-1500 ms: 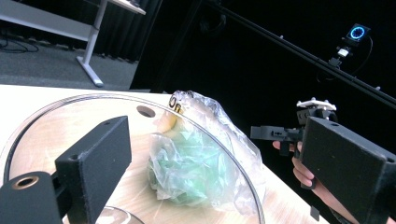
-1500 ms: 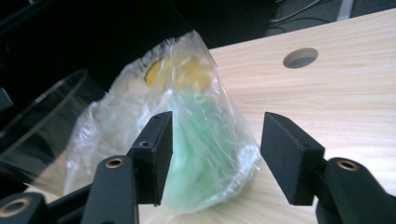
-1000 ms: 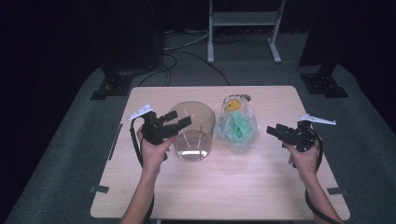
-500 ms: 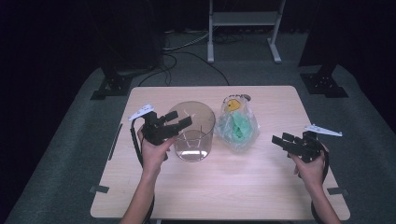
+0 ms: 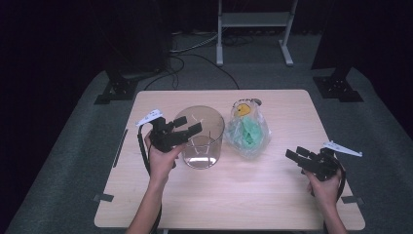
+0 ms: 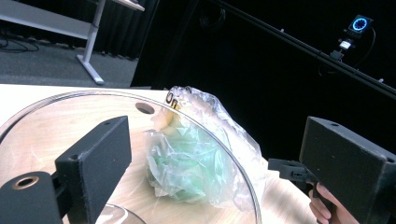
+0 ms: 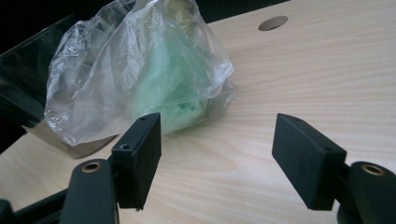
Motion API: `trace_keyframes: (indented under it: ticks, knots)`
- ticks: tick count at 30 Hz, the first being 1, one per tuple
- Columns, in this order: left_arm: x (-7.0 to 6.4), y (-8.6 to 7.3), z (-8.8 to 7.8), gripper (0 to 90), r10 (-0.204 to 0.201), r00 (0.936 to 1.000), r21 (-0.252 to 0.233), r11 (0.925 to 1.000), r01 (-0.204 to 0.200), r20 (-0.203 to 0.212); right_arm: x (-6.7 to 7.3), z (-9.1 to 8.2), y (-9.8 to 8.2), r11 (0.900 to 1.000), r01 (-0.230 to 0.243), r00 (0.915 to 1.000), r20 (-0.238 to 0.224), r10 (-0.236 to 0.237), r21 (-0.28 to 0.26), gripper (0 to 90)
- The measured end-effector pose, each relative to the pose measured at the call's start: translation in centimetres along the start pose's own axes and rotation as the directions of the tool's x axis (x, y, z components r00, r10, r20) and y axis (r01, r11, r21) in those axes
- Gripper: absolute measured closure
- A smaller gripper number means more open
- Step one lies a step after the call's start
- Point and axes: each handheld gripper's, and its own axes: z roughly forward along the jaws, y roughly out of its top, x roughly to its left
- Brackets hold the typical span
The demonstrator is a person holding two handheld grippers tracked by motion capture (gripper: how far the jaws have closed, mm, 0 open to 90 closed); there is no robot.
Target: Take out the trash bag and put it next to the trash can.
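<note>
**Q:** L gripper point(image 5: 192, 130), status?
**A:** Left-centre of high view. Jaws spread, straddling the tub point(image 5: 210, 155) rim, no pinch seen. Prob. posn'd to steady the tub for loading.

**Q:** Bag point(image 5: 249, 134)?
**A:** Centre frame, on table point(image 5: 253, 195), just beside the tub's right wall. Clear plastic, green contents, yellow item at top.

**Q:** R gripper point(image 5: 297, 154)?
**A:** Lower right, well apart from the bag, pointed at it. Jaws have just been opening, now wide, nothing between. Judged: pre-set for a wide, soft grab.
</note>
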Motion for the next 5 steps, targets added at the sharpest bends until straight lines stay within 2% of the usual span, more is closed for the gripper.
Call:
trace_keyframes:
  ticks: [5]
  knots:
    - [-0.15,0.10,-0.05,7.7,0.005,1.0000,-0.001,1.0000,-0.005,0.004,-0.36,-0.42,-0.62,1.000,-0.017,0.9998,0.002,0.017,0.016,32.3]
